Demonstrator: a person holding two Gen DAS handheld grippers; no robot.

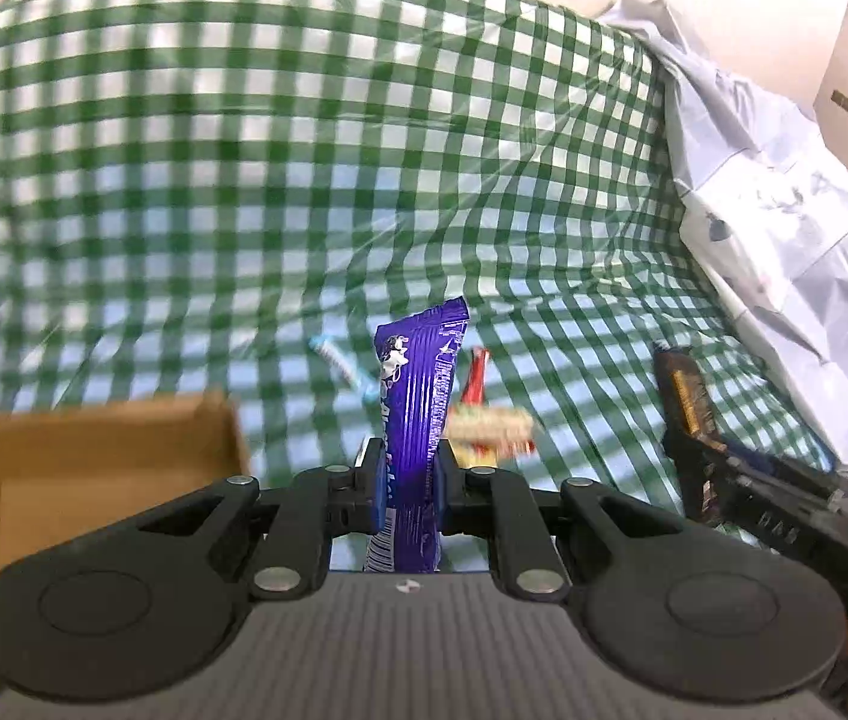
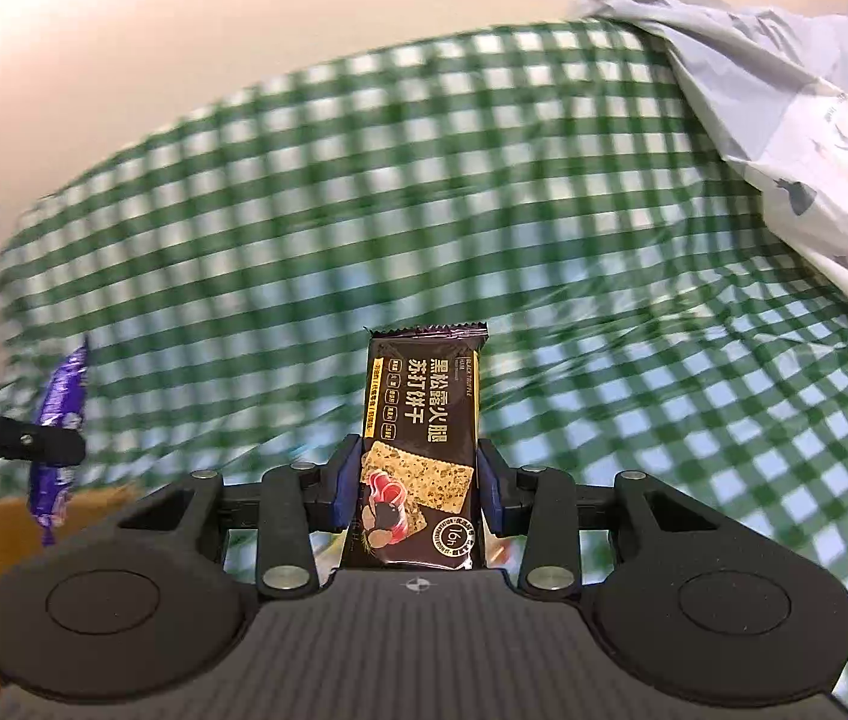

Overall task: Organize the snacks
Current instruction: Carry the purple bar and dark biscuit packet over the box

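Two snacks in hand: left tongs clamped on one purple wafer packet, centre frame; right tongs clamped on one black cracker packet, centre frame. One cardboard box, lower left. About three loose snacks on the checked worktop. Advice: carry each packet fully over the box opening before easing the grip, one at a time

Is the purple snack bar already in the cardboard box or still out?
Out. The left gripper holds the purple snack bar above the tablecloth, right of the cardboard box.
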